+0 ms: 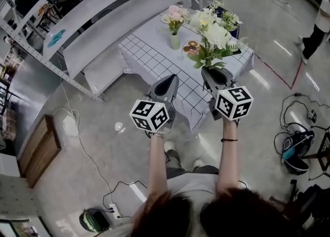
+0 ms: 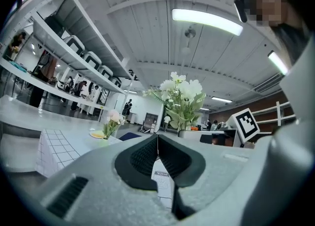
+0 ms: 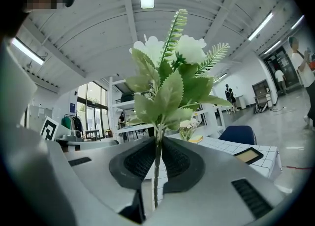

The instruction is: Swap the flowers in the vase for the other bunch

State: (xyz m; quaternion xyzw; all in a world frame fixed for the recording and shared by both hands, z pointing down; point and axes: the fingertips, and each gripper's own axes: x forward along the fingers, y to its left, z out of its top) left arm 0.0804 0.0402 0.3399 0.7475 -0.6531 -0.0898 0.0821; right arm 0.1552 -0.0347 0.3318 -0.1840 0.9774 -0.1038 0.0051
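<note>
Right gripper (image 1: 209, 72) clamps the stem of the white flower bunch (image 1: 212, 35), held upright over the near edge of the checked-cloth table (image 1: 147, 55). In the head view, the left gripper (image 1: 171, 79), at its 9 o'clock, has its jaws pressed together on nothing. The vase (image 1: 175, 41) holding the pink flowers (image 1: 176, 14) stands on the table at the left gripper's 12 o'clock.
</note>
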